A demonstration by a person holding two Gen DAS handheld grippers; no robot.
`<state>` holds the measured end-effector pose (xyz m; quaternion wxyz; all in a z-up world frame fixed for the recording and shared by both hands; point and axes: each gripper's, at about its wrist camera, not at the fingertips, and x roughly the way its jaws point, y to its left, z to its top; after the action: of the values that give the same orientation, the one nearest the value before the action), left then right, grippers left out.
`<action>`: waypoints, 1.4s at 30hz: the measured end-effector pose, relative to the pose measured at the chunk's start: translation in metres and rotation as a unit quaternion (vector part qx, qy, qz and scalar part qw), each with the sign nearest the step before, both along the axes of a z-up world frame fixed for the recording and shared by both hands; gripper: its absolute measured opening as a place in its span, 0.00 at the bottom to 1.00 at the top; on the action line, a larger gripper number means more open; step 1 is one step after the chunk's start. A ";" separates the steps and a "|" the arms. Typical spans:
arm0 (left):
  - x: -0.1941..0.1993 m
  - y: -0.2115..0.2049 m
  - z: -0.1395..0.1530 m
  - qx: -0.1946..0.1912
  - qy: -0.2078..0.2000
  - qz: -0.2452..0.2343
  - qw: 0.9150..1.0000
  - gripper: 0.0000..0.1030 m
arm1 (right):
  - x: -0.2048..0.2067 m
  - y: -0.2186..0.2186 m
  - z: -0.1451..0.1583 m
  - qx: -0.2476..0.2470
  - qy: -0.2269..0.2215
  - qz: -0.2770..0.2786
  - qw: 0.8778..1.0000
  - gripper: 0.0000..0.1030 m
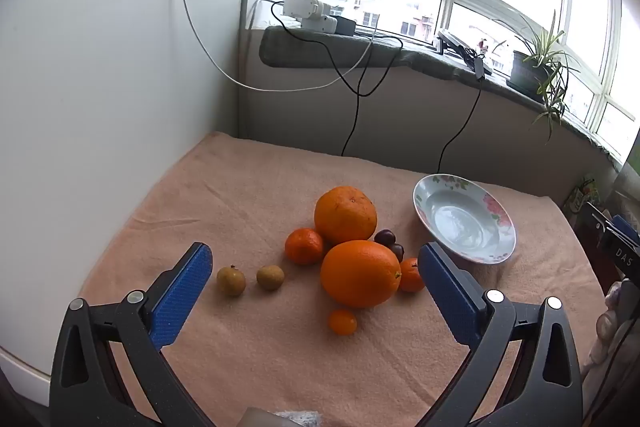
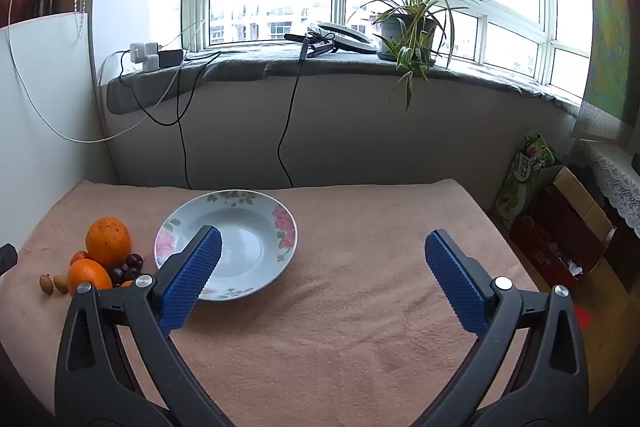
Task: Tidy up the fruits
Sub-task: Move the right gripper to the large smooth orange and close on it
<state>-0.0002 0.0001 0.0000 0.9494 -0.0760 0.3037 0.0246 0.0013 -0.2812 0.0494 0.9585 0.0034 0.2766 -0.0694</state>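
The left hand-held gripper [image 1: 316, 291] hangs spread wide and empty, with the fruit pile centre frame between its fingers; the front orange [image 1: 360, 273] lies nearest, straight ahead. The right hand-held gripper [image 2: 322, 281], equally released, faces bare bench, the plate [image 2: 226, 241] up-left of it. Only its view shows the plate whole; the kumquat [image 1: 342, 321] shows only in the left view.

- "DAS" in pale letters, reading downward, on a dark device [image 1: 624, 259] at the right edge of the left wrist view.
- Print on the green bag [image 2: 520, 175] beyond the table's right edge is too blurred to read.
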 end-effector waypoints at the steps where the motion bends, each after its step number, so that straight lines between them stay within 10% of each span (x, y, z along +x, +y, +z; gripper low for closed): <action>1: 0.000 0.000 0.000 -0.001 0.001 0.001 1.000 0.99 | 0.000 0.000 0.000 0.000 0.000 0.001 1.000 1.00; 20: 0.017 0.013 -0.035 -0.079 0.058 -0.035 0.995 0.92 | 0.030 0.030 -0.035 0.112 0.061 0.148 0.981 1.00; 42: 0.039 0.006 -0.071 -0.149 0.106 -0.099 0.978 0.72 | 0.088 0.152 -0.077 0.202 0.230 0.371 0.877 0.84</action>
<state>0.0389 0.0064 -0.0712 0.8877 -0.1833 0.4086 -0.1070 0.0888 -0.1292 -0.0277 0.8020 0.0776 0.4778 0.3501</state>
